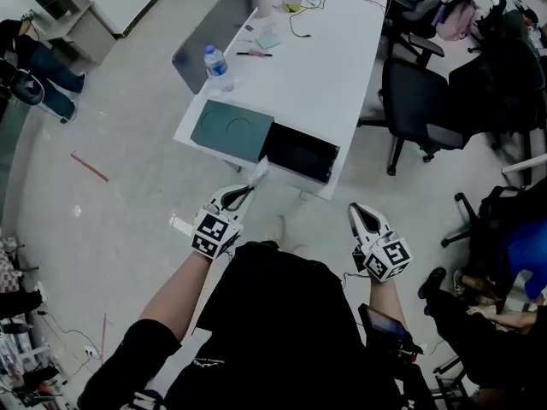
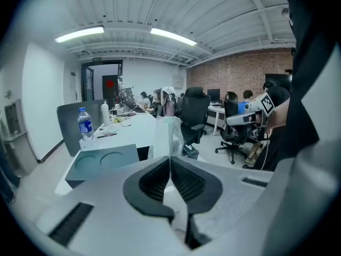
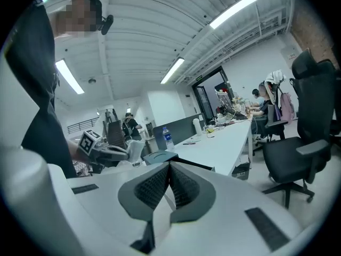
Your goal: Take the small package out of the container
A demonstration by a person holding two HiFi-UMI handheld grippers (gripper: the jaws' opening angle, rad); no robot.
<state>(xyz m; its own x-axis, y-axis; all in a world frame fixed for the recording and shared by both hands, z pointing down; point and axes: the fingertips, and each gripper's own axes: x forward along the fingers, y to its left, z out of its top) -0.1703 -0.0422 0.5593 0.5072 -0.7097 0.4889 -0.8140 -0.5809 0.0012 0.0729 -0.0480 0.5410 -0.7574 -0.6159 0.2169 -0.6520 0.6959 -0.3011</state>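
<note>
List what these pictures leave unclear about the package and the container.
What the small package holds: it is clear wrap, its lower end is covered by the left gripper in the left gripper view, and it is too small in the head view.
What is left in the container: its inside is only darkness in the head view.
Print on the bottle: too small in every view.

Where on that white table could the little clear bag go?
The bare middle of the white table, right of the water bottle and pen. The near end is filled by the teal lid and black container; the far end is cluttered with cables.
</note>
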